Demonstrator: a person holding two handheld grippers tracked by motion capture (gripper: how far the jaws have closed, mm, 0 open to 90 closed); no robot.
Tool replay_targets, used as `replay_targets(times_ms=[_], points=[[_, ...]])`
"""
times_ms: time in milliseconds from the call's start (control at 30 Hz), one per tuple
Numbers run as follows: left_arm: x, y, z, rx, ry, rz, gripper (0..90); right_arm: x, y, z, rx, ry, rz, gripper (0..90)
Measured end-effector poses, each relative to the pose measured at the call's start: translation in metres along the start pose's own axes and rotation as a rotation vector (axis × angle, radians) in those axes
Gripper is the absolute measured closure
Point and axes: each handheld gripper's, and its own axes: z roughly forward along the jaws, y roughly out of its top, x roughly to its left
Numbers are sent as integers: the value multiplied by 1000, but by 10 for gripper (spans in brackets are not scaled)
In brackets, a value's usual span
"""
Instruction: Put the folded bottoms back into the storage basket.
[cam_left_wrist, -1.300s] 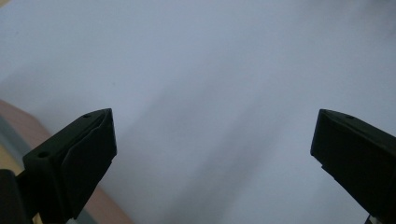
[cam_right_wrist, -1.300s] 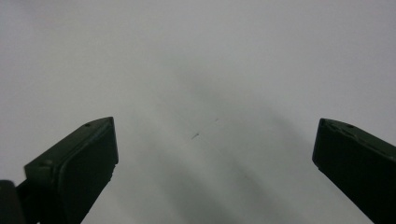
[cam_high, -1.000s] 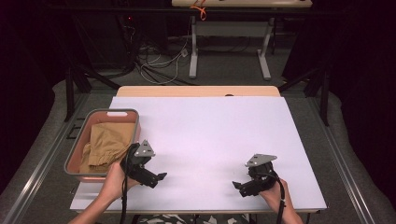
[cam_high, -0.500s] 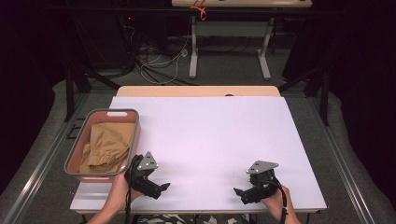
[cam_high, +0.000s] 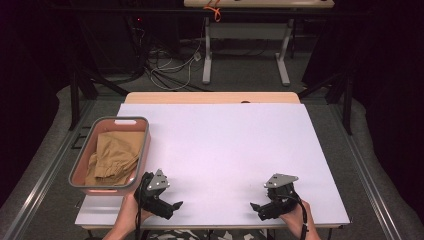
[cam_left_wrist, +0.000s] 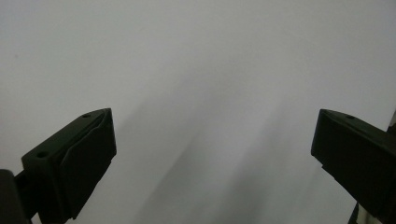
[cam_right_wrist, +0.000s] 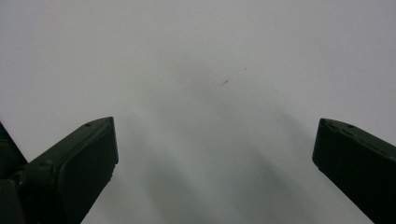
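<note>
Your left tool (cam_high: 176, 205) rests at the counter's (cam_high: 225, 145) near edge, close to its left corner, jaws spread wide with nothing between them. Your right tool (cam_high: 254, 206) sits near the near right corner, released likewise. Farther along the left edge, the pink basket (cam_high: 145, 145) holds crumpled tan cloth (cam_high: 112, 157).

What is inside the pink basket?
The pink basket holds a crumpled tan cloth. Whatever may lie underneath the cloth is covered, so that cannot be told.
</note>
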Motion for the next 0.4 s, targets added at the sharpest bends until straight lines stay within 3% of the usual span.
replay_targets(times_ms=[400], points=[[1, -3, 3, -11, -9, -3, 0, -1, 0, 0, 5, 5, -9, 0]])
